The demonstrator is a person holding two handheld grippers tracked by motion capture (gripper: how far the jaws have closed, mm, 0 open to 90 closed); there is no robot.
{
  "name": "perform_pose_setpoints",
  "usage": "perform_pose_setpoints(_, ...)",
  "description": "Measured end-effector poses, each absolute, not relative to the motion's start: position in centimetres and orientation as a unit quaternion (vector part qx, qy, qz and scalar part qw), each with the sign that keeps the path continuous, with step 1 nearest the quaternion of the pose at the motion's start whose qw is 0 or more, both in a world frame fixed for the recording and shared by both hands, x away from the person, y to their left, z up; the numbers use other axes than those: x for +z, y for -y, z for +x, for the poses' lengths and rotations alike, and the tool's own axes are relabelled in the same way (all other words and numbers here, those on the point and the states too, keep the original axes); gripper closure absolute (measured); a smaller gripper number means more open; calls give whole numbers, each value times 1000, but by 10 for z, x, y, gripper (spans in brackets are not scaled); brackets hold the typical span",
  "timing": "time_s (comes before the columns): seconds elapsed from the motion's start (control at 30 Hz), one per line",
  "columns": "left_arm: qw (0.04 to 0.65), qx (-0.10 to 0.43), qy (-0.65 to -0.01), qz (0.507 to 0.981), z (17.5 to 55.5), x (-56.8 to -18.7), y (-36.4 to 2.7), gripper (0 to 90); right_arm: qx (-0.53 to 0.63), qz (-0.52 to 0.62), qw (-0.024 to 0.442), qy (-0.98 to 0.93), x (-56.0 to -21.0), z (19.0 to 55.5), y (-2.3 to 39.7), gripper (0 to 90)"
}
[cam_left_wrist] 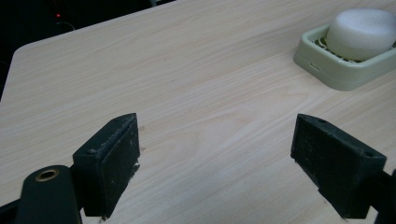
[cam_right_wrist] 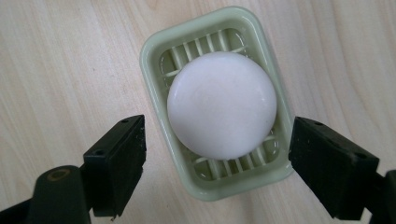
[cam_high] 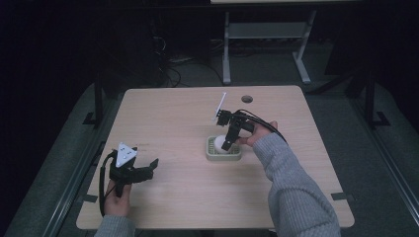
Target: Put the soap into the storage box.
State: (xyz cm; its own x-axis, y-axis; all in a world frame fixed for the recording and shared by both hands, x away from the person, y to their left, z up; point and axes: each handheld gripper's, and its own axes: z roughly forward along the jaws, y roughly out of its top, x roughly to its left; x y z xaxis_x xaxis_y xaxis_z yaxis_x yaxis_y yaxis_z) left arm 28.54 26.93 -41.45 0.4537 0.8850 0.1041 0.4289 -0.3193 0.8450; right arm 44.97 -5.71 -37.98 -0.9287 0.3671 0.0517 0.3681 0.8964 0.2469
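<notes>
1. Nearest the person, the left gripper (cam_high: 148,167) hovers over the front left part of the table (cam_high: 168,118), held in the left hand (cam_high: 117,197); its jaws stand wide apart with bare wood between them.
2. Farther in, near the middle of the table, the pale green soap dish (cam_high: 223,154) sits flat on the wood, well apart from the left gripper.
3. The round white soap (cam_right_wrist: 222,111) lies in the dish on its slotted grid, covering most of it.
4. The right gripper (cam_right_wrist: 217,163) hangs over the dish, pointing down; its jaws are released, one on each side of the dish, outside its long rims, gripping nothing.
5. In the high view, the right hand (cam_high: 259,132) holds that gripper from the dish's right side, grey sleeve (cam_high: 296,192) trailing back to the table's near edge.
6. Beyond the table stands a grey desk frame (cam_high: 267,39) on the dark floor.
</notes>
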Motion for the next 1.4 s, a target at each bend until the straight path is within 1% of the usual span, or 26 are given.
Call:
perform_pose_setpoints(0.63, 394, 292, -432, 757, 285, -415, -268, 152, -147, -203, 0, 968, -367, 438, 77, 184)
perform_pose_setpoints(1.4, 392, 292, -431, 758, 285, -415, -268, 152, -154, -213, 8, 965, -370, 422, 100, 188)
